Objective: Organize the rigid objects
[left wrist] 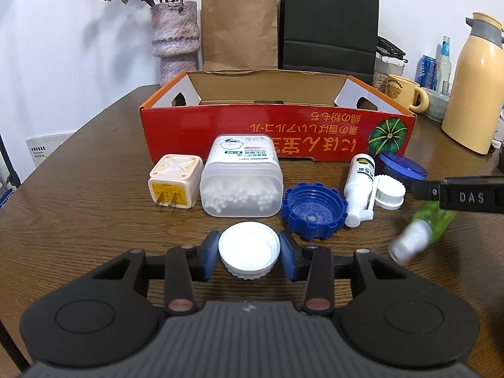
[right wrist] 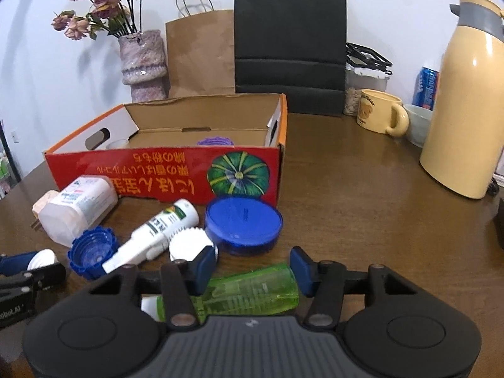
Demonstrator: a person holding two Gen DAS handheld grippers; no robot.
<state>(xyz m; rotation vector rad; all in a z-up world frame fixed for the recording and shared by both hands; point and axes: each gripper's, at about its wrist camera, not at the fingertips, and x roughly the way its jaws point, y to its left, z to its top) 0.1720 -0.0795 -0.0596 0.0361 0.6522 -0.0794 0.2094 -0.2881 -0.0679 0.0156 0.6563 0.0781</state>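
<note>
On the brown bench [left wrist: 94, 163], the left hand-held gripper [left wrist: 249, 252] clamps a white cap [left wrist: 249, 249]. The right hand-held gripper [right wrist: 253, 272] grips a green bottle [right wrist: 252, 293] lying across its pads. Behind, the red box [right wrist: 157, 170] holds a purple lid [right wrist: 215, 140] and a clear cup [right wrist: 117, 144].

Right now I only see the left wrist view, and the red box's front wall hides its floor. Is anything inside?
Observer: Yes, a purple ridged lid lies inside the red box.
Operator: Anything else in there?
Observer: A small clear cup, by the box's left end.
Operator: And that green blur on my right?
Observer: A green bottle with a white cap, lying crosswise at the right fingers.
</note>
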